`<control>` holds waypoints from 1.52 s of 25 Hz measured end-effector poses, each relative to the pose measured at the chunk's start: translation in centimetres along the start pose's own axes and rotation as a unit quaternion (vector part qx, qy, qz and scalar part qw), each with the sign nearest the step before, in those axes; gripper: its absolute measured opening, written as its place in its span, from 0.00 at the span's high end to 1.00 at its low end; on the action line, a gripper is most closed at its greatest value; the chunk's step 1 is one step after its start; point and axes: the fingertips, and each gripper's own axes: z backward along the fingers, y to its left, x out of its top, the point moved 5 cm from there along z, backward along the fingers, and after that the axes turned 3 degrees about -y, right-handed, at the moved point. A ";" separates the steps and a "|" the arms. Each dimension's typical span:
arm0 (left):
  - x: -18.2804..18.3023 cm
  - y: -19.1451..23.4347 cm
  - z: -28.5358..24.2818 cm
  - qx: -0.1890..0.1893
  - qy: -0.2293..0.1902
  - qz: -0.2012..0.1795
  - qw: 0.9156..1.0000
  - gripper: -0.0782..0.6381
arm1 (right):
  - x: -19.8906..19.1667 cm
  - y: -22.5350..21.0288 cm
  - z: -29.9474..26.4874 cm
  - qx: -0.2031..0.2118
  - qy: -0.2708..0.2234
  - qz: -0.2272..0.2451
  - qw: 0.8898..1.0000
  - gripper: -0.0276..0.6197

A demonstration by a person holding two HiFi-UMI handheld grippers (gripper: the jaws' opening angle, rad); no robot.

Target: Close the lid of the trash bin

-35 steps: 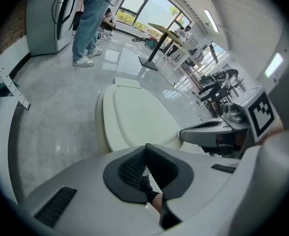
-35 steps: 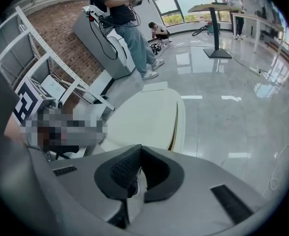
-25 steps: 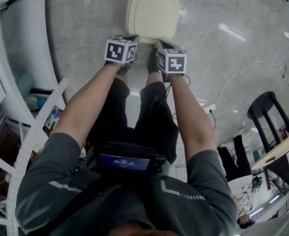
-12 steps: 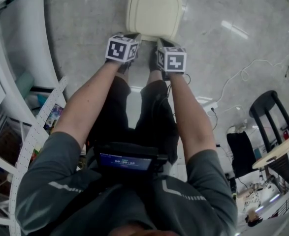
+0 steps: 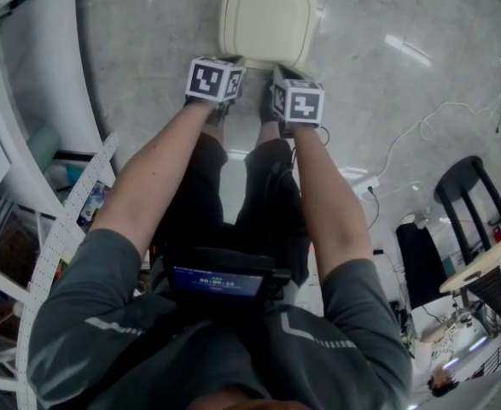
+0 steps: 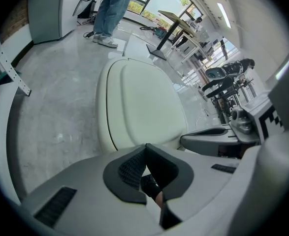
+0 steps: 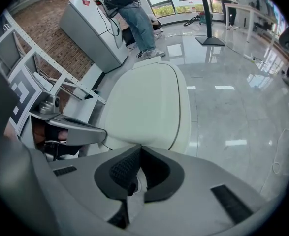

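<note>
The cream trash bin [image 5: 267, 20] stands on the floor ahead of my feet, and its lid [image 6: 144, 104] lies flat down on the body. The lid [image 7: 149, 102] also fills the middle of the right gripper view. My left gripper [image 5: 231, 63] hovers at the bin's near edge, shut, with its tips [image 6: 145, 146] meeting and nothing between them. Beside it my right gripper [image 5: 277, 73] is also shut and empty, its tips [image 7: 140, 147] just short of the lid's near rim. Each gripper shows in the other's view: the right gripper [image 6: 213, 139] and the left gripper [image 7: 75, 127].
A white perforated shelf frame [image 5: 28, 143] curves along the left. A cable [image 5: 404, 143] trails over the floor at right, near a black chair [image 5: 468, 190] and a round table [image 5: 489, 263]. A person [image 7: 134, 14] stands beyond the bin by a grey cabinet [image 7: 92, 26].
My left gripper has crept a little forward and to the right, closer to the bin's edge. The right gripper and the lid stay as they were.
</note>
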 end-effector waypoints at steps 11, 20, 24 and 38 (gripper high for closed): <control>2.4 -1.8 1.5 -0.005 -0.062 -0.051 0.997 0.89 | 1.4 0.0 1.2 0.013 -0.029 -0.033 0.999 0.94; 6.6 -3.1 7.2 0.001 -0.111 -0.068 0.992 0.89 | 5.8 1.8 6.6 0.017 -0.087 0.020 0.996 0.94; 10.1 -4.8 11.4 -0.001 -0.159 -0.090 0.983 0.89 | 8.4 3.4 10.1 0.031 -0.122 0.057 0.990 0.94; 14.6 -11.2 26.8 -0.046 -0.306 -0.077 0.948 0.89 | 14.7 7.6 24.7 0.055 -0.230 0.126 0.963 0.94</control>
